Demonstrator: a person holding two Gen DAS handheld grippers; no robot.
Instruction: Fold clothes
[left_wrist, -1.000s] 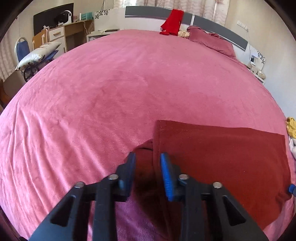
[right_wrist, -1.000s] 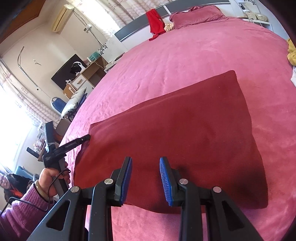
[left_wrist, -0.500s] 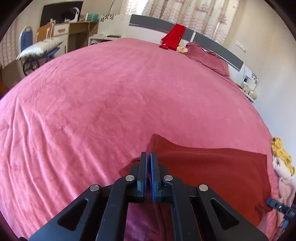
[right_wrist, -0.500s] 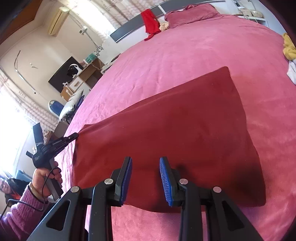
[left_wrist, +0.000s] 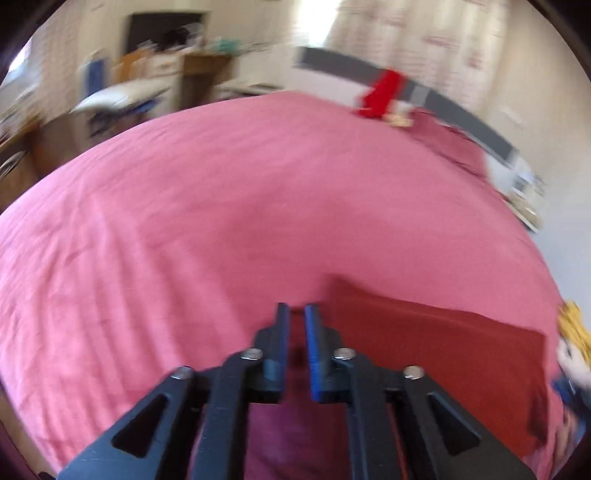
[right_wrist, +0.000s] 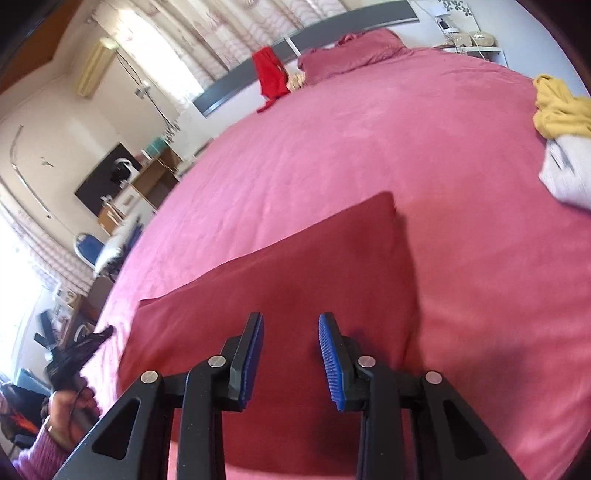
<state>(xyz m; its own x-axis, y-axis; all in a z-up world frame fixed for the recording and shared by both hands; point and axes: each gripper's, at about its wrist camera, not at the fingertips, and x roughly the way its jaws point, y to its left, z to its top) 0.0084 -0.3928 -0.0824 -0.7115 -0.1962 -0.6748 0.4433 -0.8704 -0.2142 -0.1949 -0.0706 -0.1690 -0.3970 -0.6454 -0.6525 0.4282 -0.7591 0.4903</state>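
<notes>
We are between two folds. The dark red cloth (right_wrist: 303, 325) lies flat on the pink bed (right_wrist: 369, 155), already folded to a rectangle. Our left gripper (left_wrist: 294, 314) is opening its fingers; we see only a narrow gap with nothing in it, and the cloth's corner lies just beside it. Our right gripper (right_wrist: 290, 325) hangs over the cloth, fingers partly apart and empty. For the next fold, we think each gripper must take an edge and carry it across evenly.

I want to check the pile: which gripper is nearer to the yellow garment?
Right. The right gripper hangs over the dark red cloth, beside the yellow garment; the left gripper is beyond the cloth's far corner.
</notes>
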